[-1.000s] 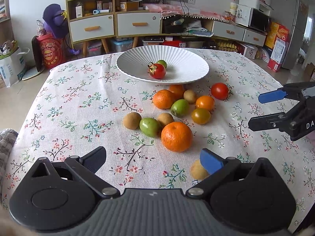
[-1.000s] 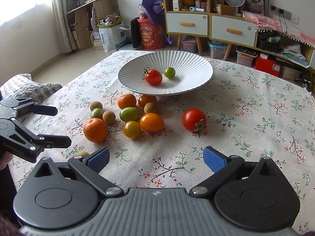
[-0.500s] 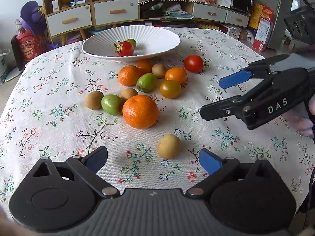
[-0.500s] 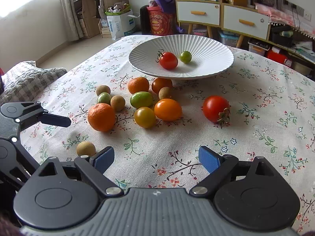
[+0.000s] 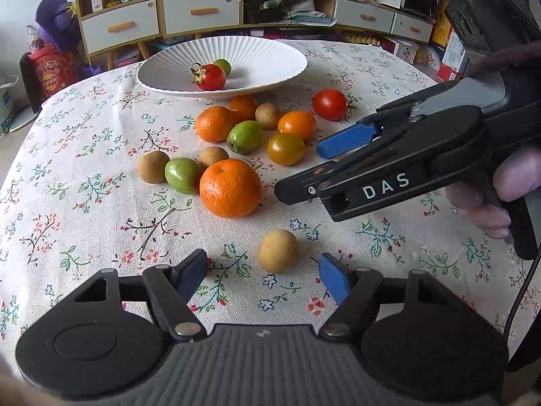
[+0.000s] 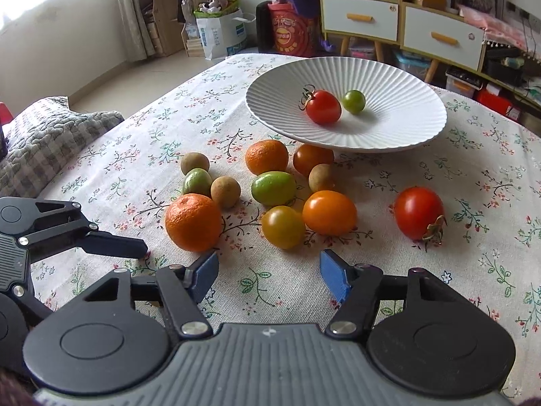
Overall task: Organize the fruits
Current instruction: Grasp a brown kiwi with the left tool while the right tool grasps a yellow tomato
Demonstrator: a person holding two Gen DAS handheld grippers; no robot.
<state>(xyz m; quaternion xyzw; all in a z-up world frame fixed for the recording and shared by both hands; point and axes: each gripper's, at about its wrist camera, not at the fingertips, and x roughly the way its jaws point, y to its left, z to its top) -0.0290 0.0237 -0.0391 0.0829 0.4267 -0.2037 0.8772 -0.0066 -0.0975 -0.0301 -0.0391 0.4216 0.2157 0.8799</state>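
Observation:
A white ribbed plate (image 5: 270,50) (image 6: 405,101) holds a red tomato (image 5: 211,76) (image 6: 323,106) and a small green fruit (image 6: 353,101). Several loose fruits lie on the floral cloth in front of it: a large orange (image 5: 231,188) (image 6: 193,222), green fruits, brown longans, orange tomatoes and a red tomato (image 5: 329,104) (image 6: 418,217). My left gripper (image 5: 263,275) is open, with a lone brown longan (image 5: 277,251) just ahead between its fingertips. My right gripper (image 6: 268,275) is open and empty, close behind a yellow-orange tomato (image 6: 283,226). It also shows in the left wrist view (image 5: 311,169).
The table's edges fall away left and far. Cabinets with drawers (image 5: 203,13), a red bag (image 5: 50,74) and boxes stand behind the table. A grey quilted cushion (image 6: 44,135) lies beside the table's left side.
Both grippers have moved in toward the fruit. The lone longan now sits between the left fingertips. The right gripper has closed in on the fruit cluster.

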